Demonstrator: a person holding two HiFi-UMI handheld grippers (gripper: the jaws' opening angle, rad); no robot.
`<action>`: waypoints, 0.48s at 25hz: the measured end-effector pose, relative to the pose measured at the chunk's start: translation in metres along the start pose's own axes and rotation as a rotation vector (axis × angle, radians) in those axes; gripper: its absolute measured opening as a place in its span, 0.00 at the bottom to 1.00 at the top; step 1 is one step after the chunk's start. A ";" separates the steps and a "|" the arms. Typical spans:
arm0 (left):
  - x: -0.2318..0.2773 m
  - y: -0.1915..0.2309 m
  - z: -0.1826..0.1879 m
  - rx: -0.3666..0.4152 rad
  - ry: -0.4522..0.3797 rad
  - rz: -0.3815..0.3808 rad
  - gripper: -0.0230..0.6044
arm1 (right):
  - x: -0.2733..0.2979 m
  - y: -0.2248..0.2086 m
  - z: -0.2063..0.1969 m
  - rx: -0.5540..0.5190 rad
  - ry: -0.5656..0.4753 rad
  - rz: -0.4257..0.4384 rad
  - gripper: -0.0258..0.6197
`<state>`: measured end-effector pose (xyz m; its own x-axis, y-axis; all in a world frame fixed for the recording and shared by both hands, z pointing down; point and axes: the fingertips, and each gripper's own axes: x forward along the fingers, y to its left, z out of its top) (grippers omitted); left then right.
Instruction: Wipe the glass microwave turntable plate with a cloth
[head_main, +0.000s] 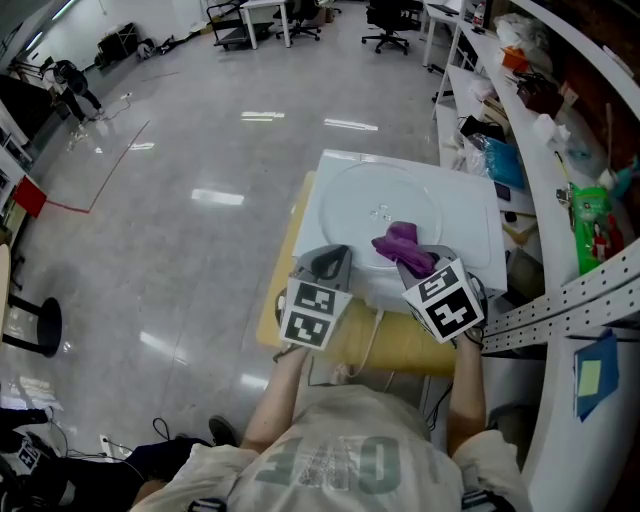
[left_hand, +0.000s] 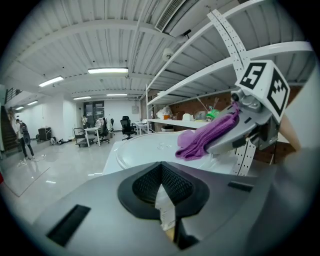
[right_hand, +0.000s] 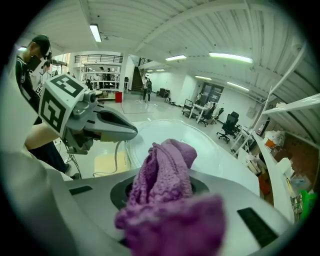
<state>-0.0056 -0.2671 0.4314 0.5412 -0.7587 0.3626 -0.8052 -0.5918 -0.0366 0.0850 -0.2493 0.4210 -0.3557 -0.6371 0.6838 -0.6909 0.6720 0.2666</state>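
Purple cloth (head_main: 398, 240) held over glass turntable plate (head_main: 350, 205)
Head view, centre: right gripper (head_main: 413, 262) clamps cloth over the plate's near rim, left gripper (head_main: 330, 262) beside it. Left gripper view: jaws together (plate beyond). Right gripper view: cloth bunched lower centre.

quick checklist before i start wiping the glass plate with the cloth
1. Cloth gripped: ok, the right gripper is shut on it.
2. Glass plate lying flat on the white surface: ok.
3. Plate free of other things: ok, only the cloth is over its near edge.
4. Cloth touching the glass: cannot tell.
5. Left gripper out of the wiping path: ok, shut, empty, at the plate's near rim.
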 end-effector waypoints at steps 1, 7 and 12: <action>0.000 0.000 0.000 -0.001 0.000 0.001 0.04 | -0.003 0.004 -0.001 -0.003 -0.002 0.001 0.13; -0.001 -0.001 0.001 0.008 0.007 0.012 0.04 | -0.010 0.014 0.000 -0.042 0.000 0.008 0.13; -0.001 0.000 -0.001 0.004 0.007 0.017 0.04 | -0.009 0.013 0.000 -0.030 -0.009 0.022 0.13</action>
<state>-0.0062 -0.2664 0.4319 0.5255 -0.7671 0.3680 -0.8135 -0.5797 -0.0466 0.0790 -0.2356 0.4182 -0.3759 -0.6254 0.6838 -0.6636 0.6967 0.2724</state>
